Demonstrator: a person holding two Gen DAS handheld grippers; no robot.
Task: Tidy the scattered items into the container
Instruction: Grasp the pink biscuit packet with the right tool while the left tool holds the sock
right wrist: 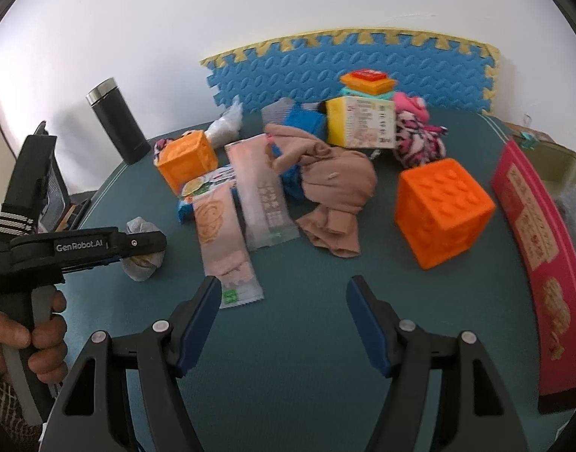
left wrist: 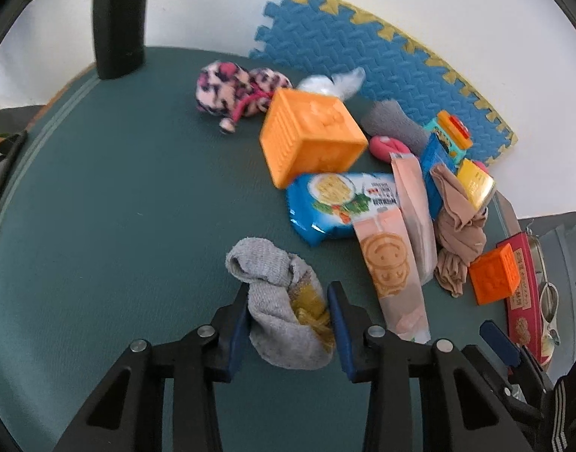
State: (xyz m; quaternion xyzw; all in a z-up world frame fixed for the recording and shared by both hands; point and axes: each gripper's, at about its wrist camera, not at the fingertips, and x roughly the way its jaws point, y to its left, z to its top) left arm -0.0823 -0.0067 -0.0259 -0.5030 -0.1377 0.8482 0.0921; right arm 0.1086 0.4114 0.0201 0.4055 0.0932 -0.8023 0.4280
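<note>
Right wrist: two orange cubes (right wrist: 444,211)

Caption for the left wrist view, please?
Left tool shut on grey sock; toys and snack packs scattered on green mat.

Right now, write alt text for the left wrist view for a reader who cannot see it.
The left claw is shut on a balled grey sock lying on a teal table. Behind it lies a clutter of snack packets, two orange cubes, beige stockings and a pink spotted plush, before a blue foam mat.
</note>
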